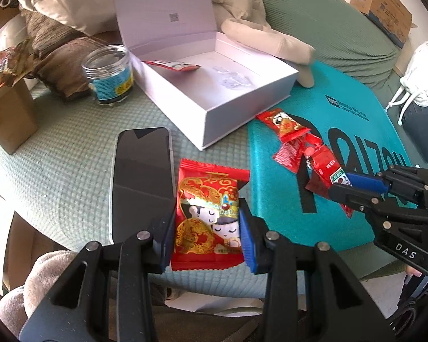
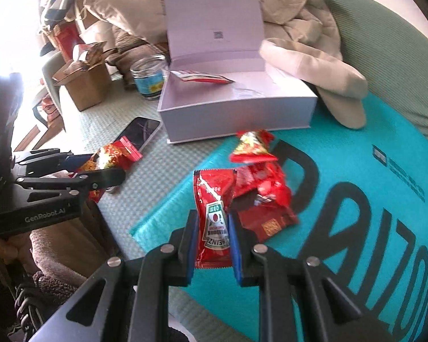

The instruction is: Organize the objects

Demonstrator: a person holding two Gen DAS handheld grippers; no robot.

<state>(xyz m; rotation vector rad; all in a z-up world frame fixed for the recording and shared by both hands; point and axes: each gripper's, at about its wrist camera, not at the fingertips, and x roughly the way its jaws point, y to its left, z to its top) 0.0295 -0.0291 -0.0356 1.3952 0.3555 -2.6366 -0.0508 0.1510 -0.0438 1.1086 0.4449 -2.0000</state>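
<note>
My left gripper (image 1: 207, 235) is shut on a red and gold snack packet (image 1: 208, 213) lying beside a phone (image 1: 141, 176). My right gripper (image 2: 212, 245) is shut on a red Heinz ketchup sachet (image 2: 214, 216) on a teal mailer (image 2: 356, 199). Several more red packets (image 2: 259, 188) lie just beyond it, also visible in the left wrist view (image 1: 294, 139). An open white box (image 1: 214, 85) stands behind, holding one red sachet (image 1: 171, 65) and a clear wrapper (image 1: 231, 78). The right gripper shows in the left wrist view (image 1: 348, 185), and the left gripper in the right wrist view (image 2: 100, 168).
A glass jar with a blue label (image 1: 109, 74) and a brown cardboard box (image 1: 8, 114) stand left of the white box. Beige clothing (image 1: 271, 42) and pillows (image 1: 54, 5) pile behind. A green quilted cover (image 1: 57, 171) spreads under everything. The surface's near edge runs just below my grippers.
</note>
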